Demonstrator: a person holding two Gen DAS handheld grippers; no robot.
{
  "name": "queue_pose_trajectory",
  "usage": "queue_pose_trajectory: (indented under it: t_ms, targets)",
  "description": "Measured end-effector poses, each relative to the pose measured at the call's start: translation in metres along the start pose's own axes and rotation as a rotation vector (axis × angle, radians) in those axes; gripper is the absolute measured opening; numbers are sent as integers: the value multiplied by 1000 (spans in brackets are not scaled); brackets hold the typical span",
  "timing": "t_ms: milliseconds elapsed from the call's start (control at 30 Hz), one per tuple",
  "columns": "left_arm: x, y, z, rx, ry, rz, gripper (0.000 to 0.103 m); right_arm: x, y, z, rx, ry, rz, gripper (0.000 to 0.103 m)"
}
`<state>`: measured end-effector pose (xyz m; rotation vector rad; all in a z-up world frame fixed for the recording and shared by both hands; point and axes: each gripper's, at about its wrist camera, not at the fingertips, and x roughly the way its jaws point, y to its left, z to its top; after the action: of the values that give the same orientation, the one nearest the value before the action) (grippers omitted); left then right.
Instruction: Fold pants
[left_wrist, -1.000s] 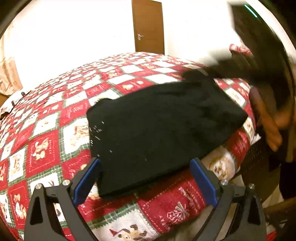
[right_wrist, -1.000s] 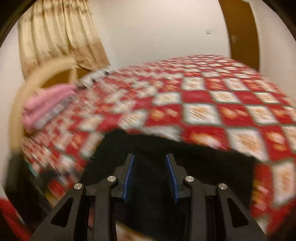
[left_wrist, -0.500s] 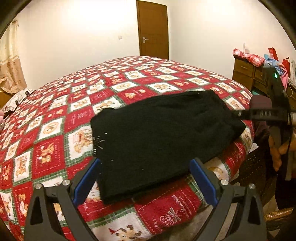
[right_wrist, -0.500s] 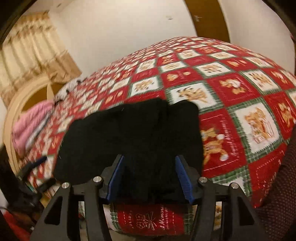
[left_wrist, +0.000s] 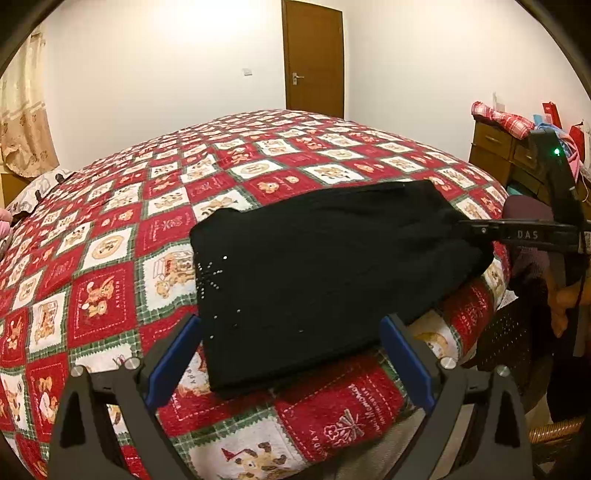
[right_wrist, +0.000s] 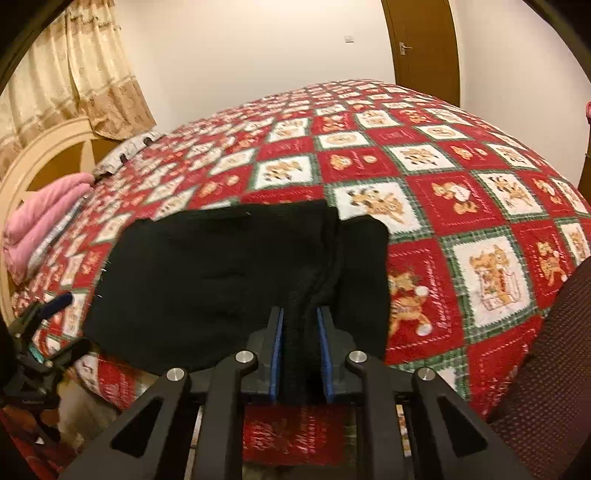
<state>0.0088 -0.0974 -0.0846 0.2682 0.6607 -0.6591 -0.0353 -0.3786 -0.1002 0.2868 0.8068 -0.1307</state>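
The right tool (right_wrist: 300, 345) has just been closing and now pinches a bunched fold at the near edge of the black pants (right_wrist: 229, 273), which lie folded on the quilted bed (right_wrist: 461, 206), long axis running leftward toward the spread, empty left tool (left_wrist: 290, 363).

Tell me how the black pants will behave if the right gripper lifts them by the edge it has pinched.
The black pants look soft and floppy: fabric bunches between the right gripper pads, which have just been closing. Lifted there, the folded layers would likely sag and fall open. They probably won't slide much, since knit cloth lies on the quilted bedspread.
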Motion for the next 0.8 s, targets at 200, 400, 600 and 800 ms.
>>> queue_pose_trajectory:
  t_ms: [200, 400, 600, 800]
  targets:
    - [3, 2, -1, -9, 12, 1, 99, 12, 6, -10, -51, 14, -101, 17]
    - [9, 4, -3, -7, 48, 43, 99, 1, -13, -9, 104, 5, -71, 47]
    - [12, 9, -4, -23, 75, 79, 99, -37, -6, -1, 171, -112, -78, 64]
    - [10, 10, 3, -25, 87, 125, 99, -34, 31, -2, 25, -109, -66, 65]
